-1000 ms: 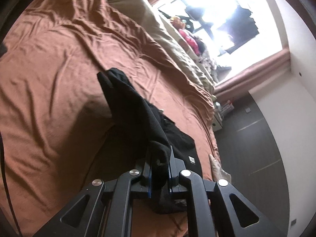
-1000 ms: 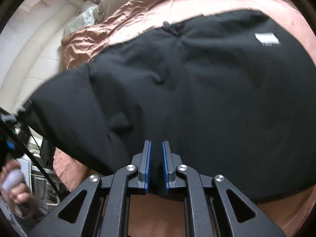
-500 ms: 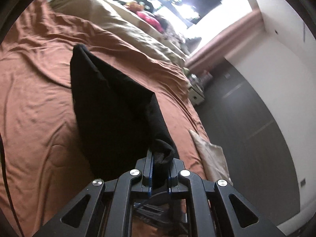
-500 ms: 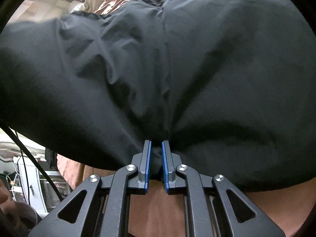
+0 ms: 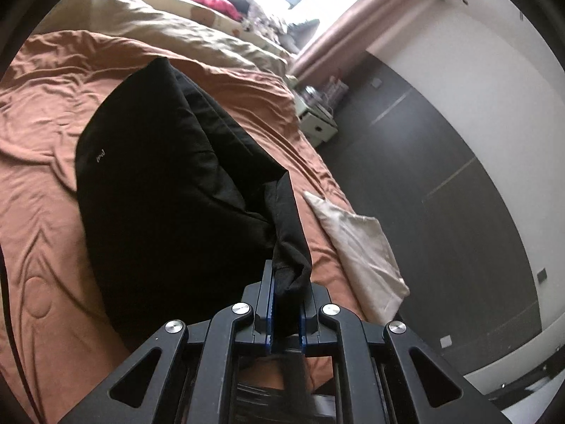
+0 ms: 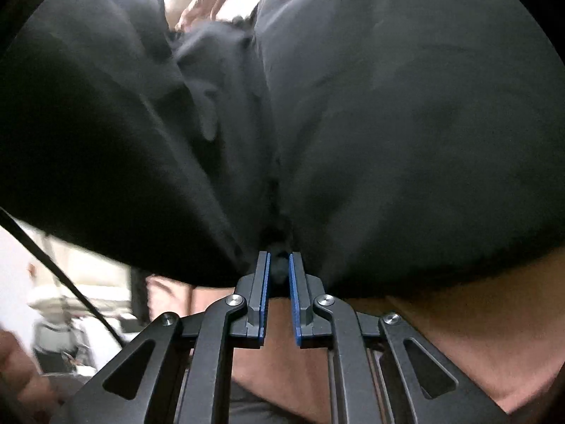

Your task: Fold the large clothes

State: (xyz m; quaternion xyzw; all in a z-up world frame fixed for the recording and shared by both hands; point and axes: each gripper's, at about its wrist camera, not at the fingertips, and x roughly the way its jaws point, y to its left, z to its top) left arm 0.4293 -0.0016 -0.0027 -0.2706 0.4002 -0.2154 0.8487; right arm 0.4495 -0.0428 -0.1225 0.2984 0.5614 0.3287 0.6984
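A large black garment (image 5: pixel 166 183) lies half lifted over the rust-brown bedspread (image 5: pixel 39 134), a small white label showing on its left part. My left gripper (image 5: pixel 286 282) is shut on a bunched black edge of it, and the cloth rises from the jaws in a folded ridge. In the right wrist view the same black garment (image 6: pixel 388 123) fills nearly the whole picture. My right gripper (image 6: pixel 279 263) is shut on a gathered fold at its near edge, and the cloth hangs in two swelling halves to either side of the jaws.
A beige cloth (image 5: pixel 356 243) lies at the bed's right edge by the dark floor (image 5: pixel 441 162). A beige duvet (image 5: pixel 169 31) and soft toys sit at the far end under a bright window. A small white stand (image 5: pixel 316 120) is beside the bed. A hand (image 6: pixel 14 371) shows at lower left.
My left gripper swung across the bed with its edge, and the garment spread from a narrow strip into a wide panel. The right gripper sank closer, the cloth now covering its view.
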